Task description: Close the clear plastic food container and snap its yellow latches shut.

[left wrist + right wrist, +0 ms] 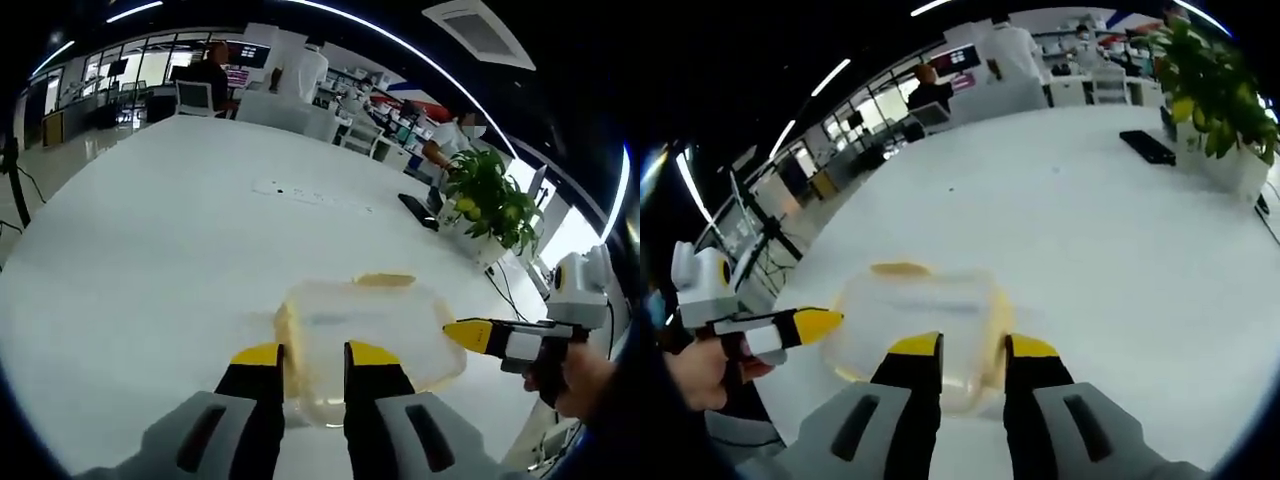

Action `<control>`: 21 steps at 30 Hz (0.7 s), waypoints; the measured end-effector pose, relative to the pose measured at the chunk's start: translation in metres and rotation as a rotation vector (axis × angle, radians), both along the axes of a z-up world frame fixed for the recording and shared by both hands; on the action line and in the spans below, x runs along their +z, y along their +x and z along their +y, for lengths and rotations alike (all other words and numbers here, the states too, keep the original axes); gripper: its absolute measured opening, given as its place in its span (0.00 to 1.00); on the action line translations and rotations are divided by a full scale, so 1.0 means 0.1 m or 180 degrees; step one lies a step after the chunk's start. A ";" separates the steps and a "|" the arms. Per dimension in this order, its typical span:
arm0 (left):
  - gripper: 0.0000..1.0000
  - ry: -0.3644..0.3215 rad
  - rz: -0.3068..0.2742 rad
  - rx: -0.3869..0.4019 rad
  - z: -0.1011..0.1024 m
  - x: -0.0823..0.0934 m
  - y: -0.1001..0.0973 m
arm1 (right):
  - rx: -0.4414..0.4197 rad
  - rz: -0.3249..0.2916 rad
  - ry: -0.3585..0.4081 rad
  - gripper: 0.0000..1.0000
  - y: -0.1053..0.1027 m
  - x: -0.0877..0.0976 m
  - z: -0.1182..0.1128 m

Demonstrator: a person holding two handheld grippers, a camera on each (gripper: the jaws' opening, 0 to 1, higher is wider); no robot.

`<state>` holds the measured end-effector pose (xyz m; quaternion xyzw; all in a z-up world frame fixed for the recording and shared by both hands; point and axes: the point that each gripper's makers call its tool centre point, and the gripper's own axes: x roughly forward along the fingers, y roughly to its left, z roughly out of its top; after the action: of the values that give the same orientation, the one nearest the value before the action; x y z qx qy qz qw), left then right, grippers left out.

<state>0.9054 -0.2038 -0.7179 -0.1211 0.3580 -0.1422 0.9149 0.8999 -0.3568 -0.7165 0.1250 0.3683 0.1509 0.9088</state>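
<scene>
White table point(150, 260), clear container point(365, 330), potted plant point(490, 195), open office

Container between two grippers on the white table

Right gripper point(973, 350) parted over the clear container's point(915, 320) near edge; left gripper point(820, 322) at its side; yellow latch point(898, 269) on far edge.
</scene>
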 end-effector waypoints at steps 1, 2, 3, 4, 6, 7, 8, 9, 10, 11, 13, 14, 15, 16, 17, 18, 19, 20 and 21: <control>0.14 0.0000 0.0005 -0.0001 0.00 0.00 0.00 | -0.0003 0.0001 -0.0001 0.20 0.00 0.00 0.00; 0.14 -0.0012 0.0005 0.0011 0.00 0.01 0.00 | -0.0010 0.0012 0.0004 0.19 -0.01 0.00 0.00; 0.14 0.0006 0.0015 0.0018 0.00 0.01 -0.01 | -0.0076 -0.0066 0.0068 0.18 0.05 0.01 0.00; 0.14 0.0007 0.0007 0.0015 -0.01 0.00 -0.01 | 0.0001 -0.0007 0.0032 0.18 -0.01 -0.02 0.00; 0.14 -0.0013 0.0030 0.0023 -0.02 0.00 -0.02 | -0.0016 0.0000 0.0051 0.18 -0.01 -0.01 -0.02; 0.13 -0.0036 0.0041 0.0028 -0.02 0.00 -0.02 | -0.0025 0.0002 0.0058 0.18 -0.01 -0.01 -0.03; 0.13 -0.0039 0.0041 0.0035 -0.02 0.00 -0.02 | -0.0029 0.0000 0.0055 0.18 -0.01 -0.01 -0.03; 0.13 -0.0031 0.0035 0.0035 -0.03 0.00 -0.02 | -0.0031 0.0001 0.0055 0.18 -0.01 0.00 -0.03; 0.13 -0.0029 0.0037 0.0033 -0.04 0.00 -0.03 | -0.0036 0.0006 0.0057 0.18 -0.01 0.00 -0.03; 0.13 -0.0042 0.0041 0.0042 -0.04 0.01 -0.02 | -0.0041 0.0008 0.0055 0.18 -0.01 0.00 -0.04; 0.12 -0.0096 0.0171 0.0115 -0.03 -0.06 -0.07 | -0.0050 0.0009 0.0034 0.18 -0.01 0.00 -0.05; 0.11 -0.0057 0.0100 0.0067 -0.02 -0.06 -0.03 | -0.0039 0.0015 0.0033 0.17 -0.02 -0.01 -0.05; 0.11 -0.0052 0.0089 0.0056 -0.02 -0.09 -0.02 | -0.0031 0.0027 0.0039 0.17 -0.01 -0.01 -0.06; 0.11 -0.0059 0.0083 0.0059 -0.02 -0.08 -0.01 | -0.0024 0.0025 0.0034 0.17 -0.02 -0.01 -0.06; 0.12 -0.0055 0.0076 0.0058 -0.02 -0.09 -0.01 | -0.0015 0.0016 0.0016 0.18 -0.02 -0.02 -0.05; 0.12 -0.0039 0.0045 0.0060 -0.03 -0.09 -0.01 | -0.0017 0.0009 0.0014 0.18 -0.03 -0.02 -0.06; 0.12 -0.0056 0.0038 0.0080 -0.02 -0.08 0.00 | -0.0015 0.0004 0.0016 0.18 -0.03 -0.02 -0.06; 0.12 -0.0060 0.0041 0.0080 -0.02 -0.08 0.00 | 0.0008 0.0002 0.0012 0.18 -0.03 -0.02 -0.06; 0.13 -0.0045 0.0036 0.0046 -0.03 -0.09 0.01 | 0.0063 0.0032 0.0021 0.19 -0.03 -0.02 -0.06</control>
<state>0.9062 -0.2069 -0.7266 -0.1309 0.3612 -0.1375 0.9129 0.8967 -0.3632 -0.7182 0.1251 0.3736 0.1604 0.9050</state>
